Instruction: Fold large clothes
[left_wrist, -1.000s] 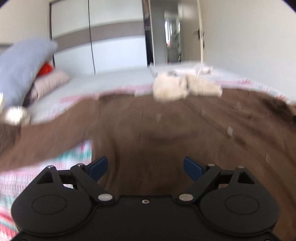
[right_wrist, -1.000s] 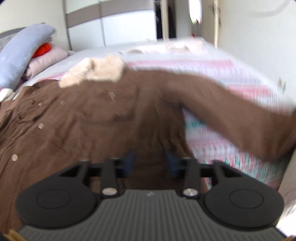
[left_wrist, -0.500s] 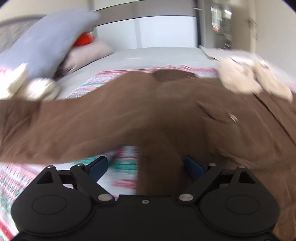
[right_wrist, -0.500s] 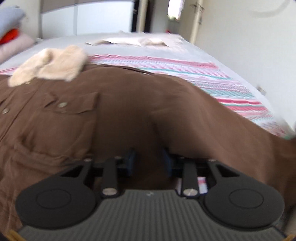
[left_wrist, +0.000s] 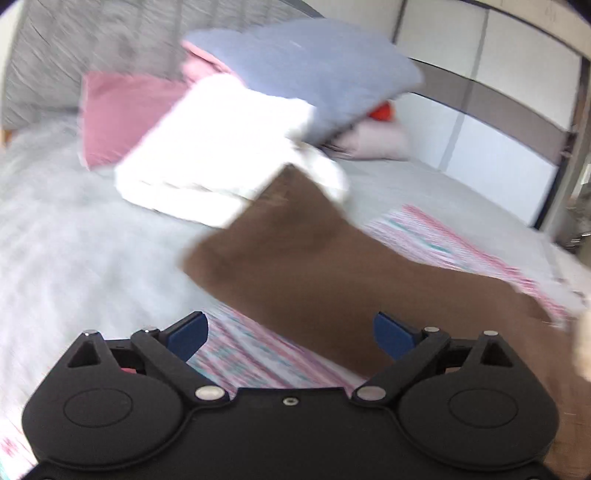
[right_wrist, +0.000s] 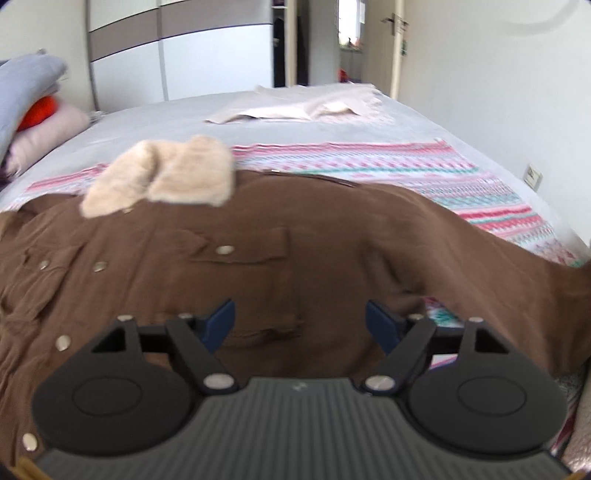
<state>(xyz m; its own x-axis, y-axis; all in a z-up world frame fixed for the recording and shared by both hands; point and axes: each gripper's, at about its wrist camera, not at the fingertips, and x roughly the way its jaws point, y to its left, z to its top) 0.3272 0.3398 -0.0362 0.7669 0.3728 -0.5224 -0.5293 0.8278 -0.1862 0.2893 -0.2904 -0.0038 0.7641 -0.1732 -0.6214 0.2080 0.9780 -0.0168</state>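
Observation:
A brown jacket (right_wrist: 258, 258) with a cream fleece collar (right_wrist: 162, 177) and metal snaps lies spread front-up on the bed. In the right wrist view my right gripper (right_wrist: 299, 325) is open just above the jacket's lower front, holding nothing. The jacket's right sleeve (right_wrist: 480, 258) stretches to the bed's right edge. In the left wrist view, which is blurred, the left sleeve (left_wrist: 314, 258) runs out toward the pillows, its cuff near a white folded cloth (left_wrist: 221, 162). My left gripper (left_wrist: 291, 328) is open above the sleeve and empty.
A striped pink-and-teal blanket (right_wrist: 406, 166) lies under the jacket on a grey bedsheet (left_wrist: 74, 240). Blue-grey, pink and red pillows (left_wrist: 303, 70) are stacked at the headboard. A beige garment (right_wrist: 314, 103) lies at the far side. A white wall (right_wrist: 498, 92) runs along the right.
My right gripper has opened; it was nearly shut on the jacket's hem before. My left gripper has swung left, from the jacket's body to its left sleeve and the pillows.

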